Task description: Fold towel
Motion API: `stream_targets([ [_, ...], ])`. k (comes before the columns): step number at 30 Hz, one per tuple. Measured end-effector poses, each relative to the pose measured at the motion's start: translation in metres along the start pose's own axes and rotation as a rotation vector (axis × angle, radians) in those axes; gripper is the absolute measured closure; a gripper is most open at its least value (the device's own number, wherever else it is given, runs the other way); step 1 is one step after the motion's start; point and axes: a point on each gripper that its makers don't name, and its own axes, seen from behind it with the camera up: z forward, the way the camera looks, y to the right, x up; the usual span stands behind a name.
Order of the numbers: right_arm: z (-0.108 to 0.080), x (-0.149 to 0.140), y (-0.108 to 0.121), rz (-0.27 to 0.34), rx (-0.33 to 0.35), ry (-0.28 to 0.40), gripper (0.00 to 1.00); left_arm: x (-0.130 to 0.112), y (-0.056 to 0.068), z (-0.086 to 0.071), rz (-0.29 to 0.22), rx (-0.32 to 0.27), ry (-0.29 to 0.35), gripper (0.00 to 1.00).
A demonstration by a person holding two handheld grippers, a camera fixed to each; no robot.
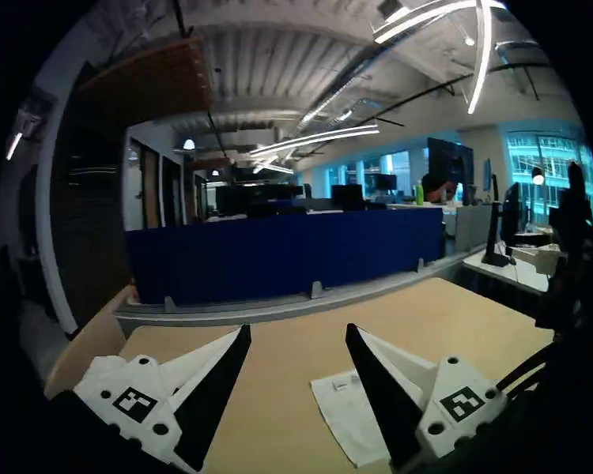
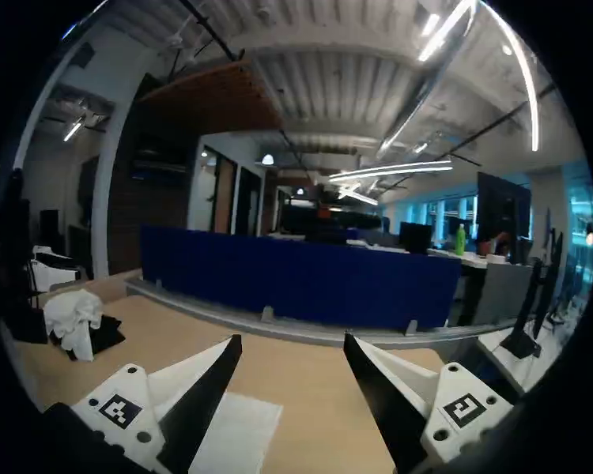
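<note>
I see tabletop (image 1: 296, 371) free ahead, just a flat towel (image 1: 338, 412) on it, up to the blue divider (image 1: 296, 257) along its far edge; a crumpled cloth heap (image 2: 73, 316) sits aside.

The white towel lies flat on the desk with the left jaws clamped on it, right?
No. The towel lies flat on the desk, but the left gripper has its jaws open above it; the left gripper view shows this.
</note>
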Motion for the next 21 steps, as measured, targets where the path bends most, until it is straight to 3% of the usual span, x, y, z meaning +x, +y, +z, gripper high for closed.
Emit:
stream_targets([
  [5,0.0,-0.011,-0.027,-0.047,0.135,-0.11,0.0,-0.012,0.033,0.003,0.064,-0.133,-0.072,0.12],
  [8,0.001,-0.014,-0.033,-0.069,0.174,-0.142,0.0,-0.018,0.042,0.006,0.081,-0.176,-0.102,0.12],
  [17,0.008,-0.031,-0.041,-0.096,0.224,-0.202,0.0,-0.04,0.049,0.014,0.092,-0.195,-0.148,0.11],
  [21,0.008,-0.052,-0.045,-0.105,0.243,-0.252,0.0,-0.056,0.056,0.019,0.103,-0.214,-0.174,0.11],
])
